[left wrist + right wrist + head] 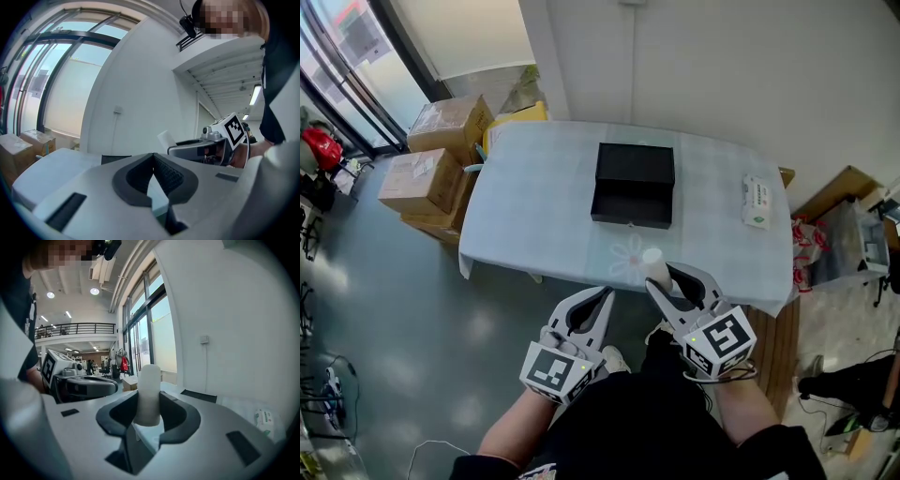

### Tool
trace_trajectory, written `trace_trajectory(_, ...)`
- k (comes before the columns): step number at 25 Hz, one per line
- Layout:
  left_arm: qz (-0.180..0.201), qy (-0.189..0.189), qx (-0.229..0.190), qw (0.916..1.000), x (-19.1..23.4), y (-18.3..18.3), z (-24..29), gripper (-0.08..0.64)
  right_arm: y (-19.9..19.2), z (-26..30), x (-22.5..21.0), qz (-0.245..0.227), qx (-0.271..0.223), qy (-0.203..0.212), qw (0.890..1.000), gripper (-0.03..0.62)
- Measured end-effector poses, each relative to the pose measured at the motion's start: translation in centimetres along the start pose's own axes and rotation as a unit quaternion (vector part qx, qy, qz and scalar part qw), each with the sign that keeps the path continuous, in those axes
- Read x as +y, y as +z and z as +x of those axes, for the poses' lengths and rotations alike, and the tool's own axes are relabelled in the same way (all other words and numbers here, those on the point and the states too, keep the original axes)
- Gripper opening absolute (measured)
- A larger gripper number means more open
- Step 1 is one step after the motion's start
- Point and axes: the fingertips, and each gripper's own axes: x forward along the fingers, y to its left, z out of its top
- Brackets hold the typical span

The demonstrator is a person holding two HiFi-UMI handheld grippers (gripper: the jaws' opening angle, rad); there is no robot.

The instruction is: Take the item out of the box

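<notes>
Two grippers sit low in the head view, at the near edge of the table (534, 206). Right gripper (667, 281) is clamped on a white cylinder (653, 264). In the right gripper view both pads press the cylinder's sides; it stands upright with its top sticking out above the jaws. Left gripper (602, 296) has its jaws together with nothing between them, which the left gripper view also shows. It sits just left of the right gripper, apart from it and not touching the cylinder. Black box (634, 185) lies open on the table ahead of both grippers, well apart from the cylinder. Its inside is dark, so I can't tell the contents. White pack (757, 202) lies on the table ahead and to the right of the right gripper. Cardboard boxes (431, 159) stand on the floor, far ahead-left of the left gripper. The cylinder is out of the box, held over the near table edge.
</notes>
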Motion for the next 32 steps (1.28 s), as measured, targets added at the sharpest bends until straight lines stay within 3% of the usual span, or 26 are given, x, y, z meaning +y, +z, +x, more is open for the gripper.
trace_trajectory(5, -0.003, -0.016, -0.007, 0.9998, -1.0, -0.5, -0.3, 0.008, -0.5, -0.8, 0.8, 0.001, 0.0, 0.0, 1.0, 0.146)
trace_trajectory(32, -0.012, -0.022, -0.005, 0.9997, 0.0, -1.1, 1.8, 0.008, -2.0, -0.5, 0.6, 0.009, 0.022, 0.003, 1.0, 0.144)
